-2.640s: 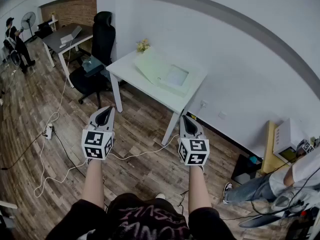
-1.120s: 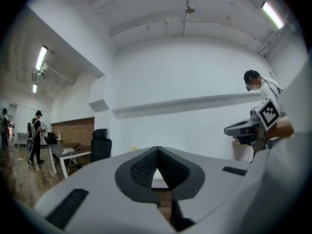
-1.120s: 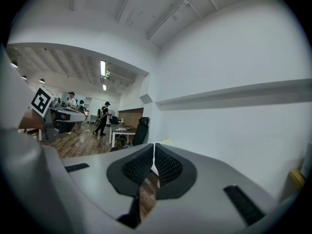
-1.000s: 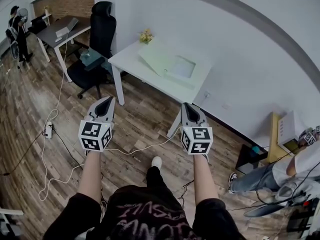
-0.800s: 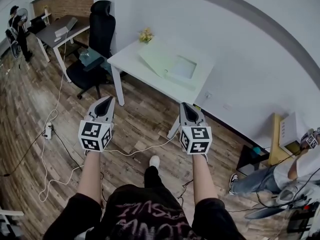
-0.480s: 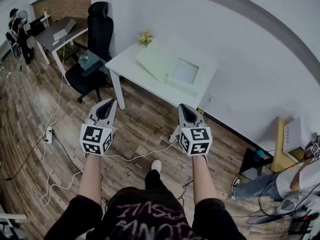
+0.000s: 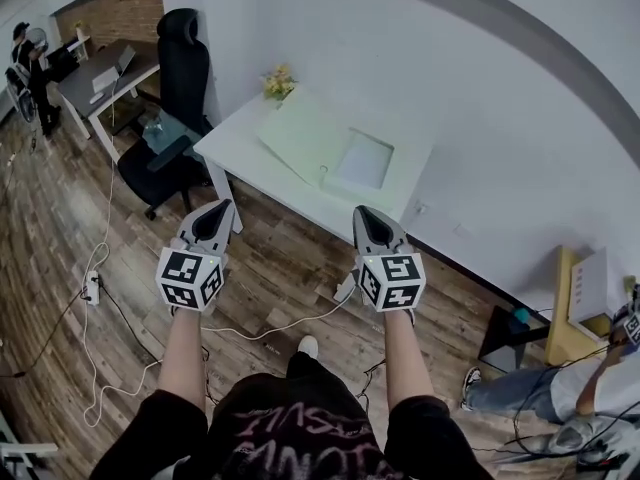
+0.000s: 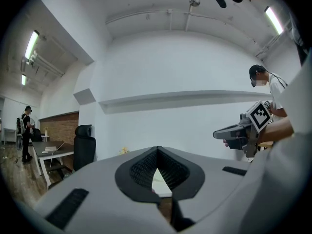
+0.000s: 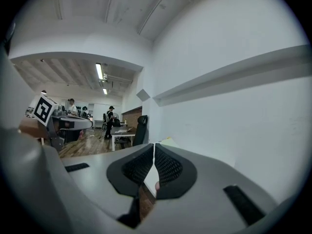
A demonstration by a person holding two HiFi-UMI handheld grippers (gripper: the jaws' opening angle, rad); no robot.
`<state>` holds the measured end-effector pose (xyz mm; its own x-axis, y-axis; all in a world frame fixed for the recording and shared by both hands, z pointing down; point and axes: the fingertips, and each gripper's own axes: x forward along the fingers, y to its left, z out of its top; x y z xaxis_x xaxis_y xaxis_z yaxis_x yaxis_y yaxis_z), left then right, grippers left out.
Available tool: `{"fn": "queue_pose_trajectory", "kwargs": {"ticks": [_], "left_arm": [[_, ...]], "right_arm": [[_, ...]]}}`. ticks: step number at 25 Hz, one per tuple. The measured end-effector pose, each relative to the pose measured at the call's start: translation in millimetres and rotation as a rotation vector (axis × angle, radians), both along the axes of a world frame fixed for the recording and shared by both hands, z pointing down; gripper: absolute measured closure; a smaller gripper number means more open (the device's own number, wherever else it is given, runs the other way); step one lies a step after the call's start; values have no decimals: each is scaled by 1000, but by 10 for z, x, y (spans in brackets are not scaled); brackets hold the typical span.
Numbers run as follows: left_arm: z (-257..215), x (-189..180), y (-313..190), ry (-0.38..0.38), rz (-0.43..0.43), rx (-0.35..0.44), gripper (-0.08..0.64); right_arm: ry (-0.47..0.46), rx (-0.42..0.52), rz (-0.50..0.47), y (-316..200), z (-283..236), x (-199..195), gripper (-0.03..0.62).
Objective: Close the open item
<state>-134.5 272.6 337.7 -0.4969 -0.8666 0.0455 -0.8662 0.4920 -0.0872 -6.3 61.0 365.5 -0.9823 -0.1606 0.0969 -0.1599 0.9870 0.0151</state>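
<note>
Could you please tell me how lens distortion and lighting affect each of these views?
Head view: the fisheye bends the wall ledge into an arc, and the light is even. Left gripper view: dark round vignette, with a ceiling strip light blown out. Right gripper view: same vignette, and the right gripper fills the lower frame.

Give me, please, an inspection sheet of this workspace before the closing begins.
surface: white table, mostly bare.
job's things: pale flat case on the table, its lid open on the left side.
clutter: yellow flowers at the table's back corner.
grippers: left gripper and right gripper both shut, empty, over the floor, short of the table.
cables: white cable and power strip on the wooden floor.
surroundings: black office chair left of the table; person at the right edge.
</note>
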Motion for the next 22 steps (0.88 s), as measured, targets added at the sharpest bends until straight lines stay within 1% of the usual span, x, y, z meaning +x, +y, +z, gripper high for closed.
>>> {"fn": "queue_pose_trajectory", "kwargs": {"ticks": [4, 8, 12, 18, 22], "left_arm": [[-47, -283, -368, -12, -2, -8, 546], [-30, -540, -660, 2, -18, -12, 546], [16, -756, -880, 7, -46, -33, 546], [58, -924, -1134, 7, -47, -76, 546], [76, -1050, -1200, 16, -50, -64, 548]], "right_arm": [[5, -2, 0, -388, 3, -297, 566], [11, -12, -12, -724, 34, -566, 566], [17, -23, -11, -1013, 54, -767, 566], [26, -31, -5, -1282, 113, -952, 566], [31, -27, -6, -1350, 165, -1070, 566]]}}
